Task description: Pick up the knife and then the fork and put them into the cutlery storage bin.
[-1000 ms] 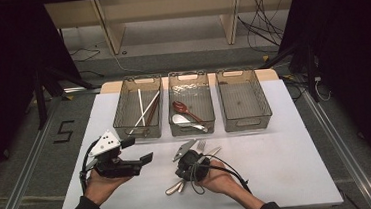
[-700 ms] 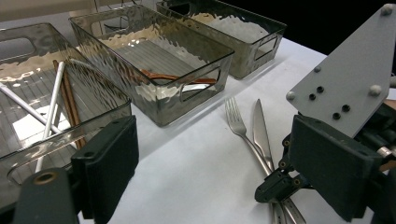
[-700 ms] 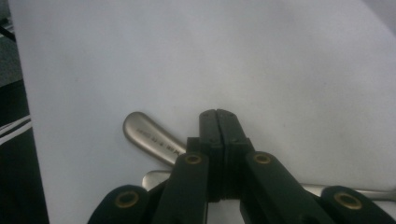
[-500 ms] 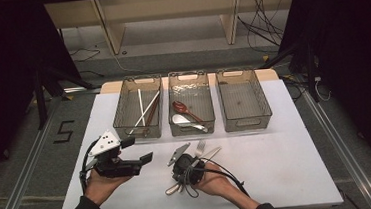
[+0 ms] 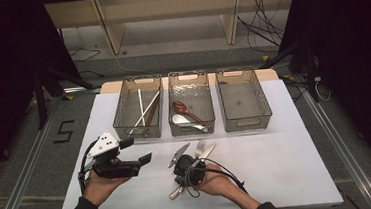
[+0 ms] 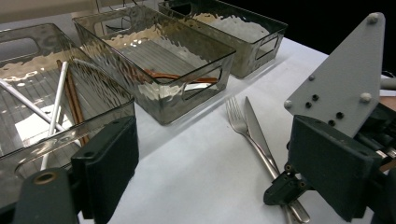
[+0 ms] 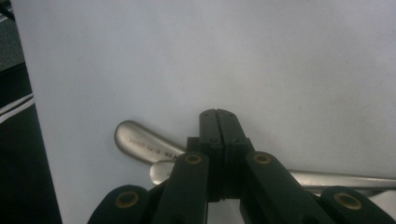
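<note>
Landmark: the middle ribbed clear plastic bin of three at the far side of the white table.
Cutlery: a steel fork and steel table knife lie side by side on the table just in front of that bin, handles toward the person.
Right gripper: over the handle ends, jaws pressed together with no gap; in its own view the handles run beneath the closed tips, and I cannot tell whether it pinches one.
Left gripper: held off to the left of the cutlery, jaws spread, nothing between them.
Step in hand: likely picking one piece for sorting.
Doing it well: take a single handle, lift it clear of its neighbour, and carry it level to the empty bin right of the middle one.
</note>
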Demonstrator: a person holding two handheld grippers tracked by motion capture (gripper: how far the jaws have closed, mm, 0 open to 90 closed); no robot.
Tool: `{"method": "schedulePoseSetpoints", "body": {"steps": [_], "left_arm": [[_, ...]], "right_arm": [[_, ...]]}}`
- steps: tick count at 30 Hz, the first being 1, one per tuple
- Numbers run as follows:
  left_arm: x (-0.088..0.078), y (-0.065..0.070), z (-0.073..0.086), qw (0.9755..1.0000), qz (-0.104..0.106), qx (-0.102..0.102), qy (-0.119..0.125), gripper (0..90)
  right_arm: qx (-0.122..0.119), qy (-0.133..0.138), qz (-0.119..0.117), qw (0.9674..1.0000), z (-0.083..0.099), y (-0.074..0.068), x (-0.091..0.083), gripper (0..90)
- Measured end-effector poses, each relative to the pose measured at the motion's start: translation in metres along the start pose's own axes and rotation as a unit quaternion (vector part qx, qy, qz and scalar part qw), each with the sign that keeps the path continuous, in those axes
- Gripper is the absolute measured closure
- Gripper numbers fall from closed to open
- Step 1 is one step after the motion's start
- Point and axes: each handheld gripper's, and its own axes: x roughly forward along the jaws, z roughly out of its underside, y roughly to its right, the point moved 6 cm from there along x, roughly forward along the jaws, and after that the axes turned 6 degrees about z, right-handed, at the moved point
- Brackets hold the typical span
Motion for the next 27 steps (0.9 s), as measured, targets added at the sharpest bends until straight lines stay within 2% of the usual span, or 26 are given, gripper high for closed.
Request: {"method": "schedulePoseSetpoints", "body": {"steps": [5,7,8,13,16,17,18,22,23,24,25,27], "left_arm": [[-0.001,0.0,0.0,1.0,-0.002,-0.001,0.001,15.9],[0.0,0.001,0.0,1.0,-0.001,0.002,0.0,15.9],[0.0,0.001,0.0,1.0,-0.001,0.001,0.001,15.9],[0.0,0.0,0.0,1.0,-0.001,0.0,-0.001,15.9],[0.0,0.0,0.0,1.0,-0.001,0.0,-0.003,15.9],[0.001,0.001,0.0,1.0,-0.002,0.0,-0.003,15.9],[0.001,0.001,0.0,1.0,-0.003,0.001,-0.003,15.9],[0.001,0.001,0.0,1.0,-0.003,0.0,-0.002,15.9],[0.001,0.001,0.0,1.0,-0.003,0.0,-0.003,15.9],[0.001,0.0,0.0,1.0,-0.003,0.0,-0.003,15.9],[0.0,0.0,0.0,1.0,-0.003,0.0,-0.003,15.9],[0.0,0.001,0.0,1.0,-0.003,0.0,-0.003,15.9]], "right_arm": [[-0.015,-0.017,-0.012,0.9997,0.008,-0.001,-0.006,90.0],[-0.013,-0.024,-0.015,0.9995,0.014,-0.002,-0.01,90.0],[-0.023,-0.028,-0.017,0.9992,0.017,-0.001,-0.012,90.0],[-0.034,-0.054,-0.02,0.9978,0.034,-0.002,-0.023,90.0],[-0.032,-0.063,-0.021,0.9973,0.041,-0.003,-0.029,90.0],[-0.039,-0.06,-0.019,0.9973,0.043,-0.001,-0.029,90.0],[-0.028,-0.067,-0.019,0.9972,0.044,-0.001,-0.031,90.0],[-0.043,-0.073,-0.006,0.9964,0.049,0.004,-0.033,90.0],[-0.031,-0.081,-0.002,0.9962,0.05,0.003,-0.035,90.0],[-0.049,-0.075,0.001,0.996,0.051,0.008,-0.035,90.0],[-0.038,-0.08,0.003,0.996,0.052,0.008,-0.036,90.0],[-0.037,-0.083,0.008,0.9958,0.054,0.012,-0.038,90.0]]}}
